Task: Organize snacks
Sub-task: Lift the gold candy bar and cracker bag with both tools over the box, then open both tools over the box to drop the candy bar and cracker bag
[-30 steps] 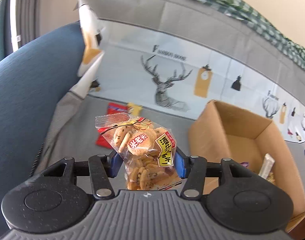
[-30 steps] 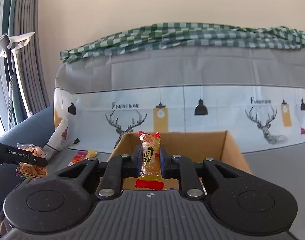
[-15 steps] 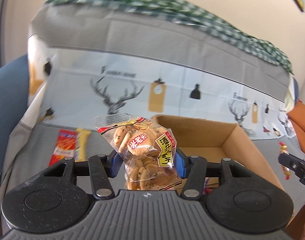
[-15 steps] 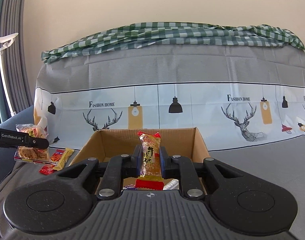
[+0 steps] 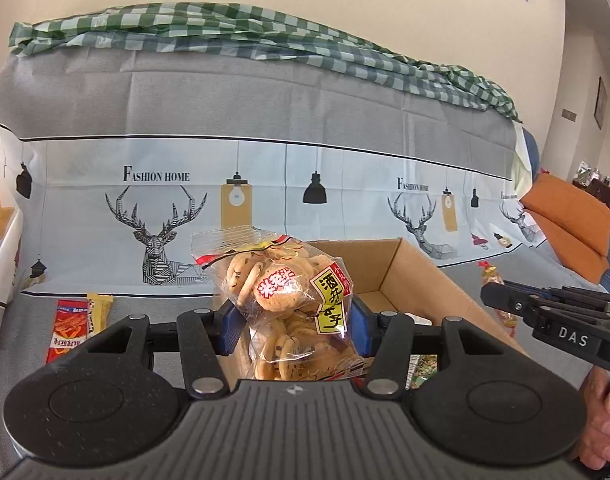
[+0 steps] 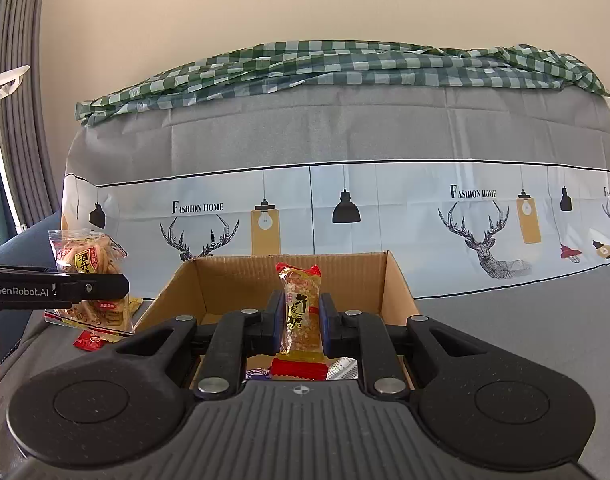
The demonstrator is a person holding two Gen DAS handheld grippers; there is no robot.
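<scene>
1. Sofa cover (image 5: 265, 120), grey with a printed band of deer and lamps, draped over backrest and seat; a green check cloth (image 5: 265, 40) lies along the top. It carries everything below.
2. Cardboard box (image 6: 397, 280), open-topped, standing on the seat. Wrapped items already lie on its floor, only partly seen. Judged to be the collecting place for the snacks.
3. Left gripper (image 5: 295, 328): jaws clenched on a clear cookie bag (image 5: 289, 292), held upright just before the box's near left corner, not yet over the opening.
4. Right gripper (image 6: 301, 320): jaws clamped narrowly on a slim candy bar (image 6: 301, 308) in yellow wrap with red ends, upright above the box's near edge.
5. Loose packets: a red snack packet (image 5: 71, 328) and a yellow one (image 5: 99, 308) flat on the seat, left of the box, near it but apart.
6. Step in hand, as judged: both snacks are carried to the box, neither yet deposited.
7. Next move calls for: bringing each piece over the open box, lowering it, then releasing the jaws; the bulky bag needs free floor space. The loose packets remain to be fetched.
</scene>
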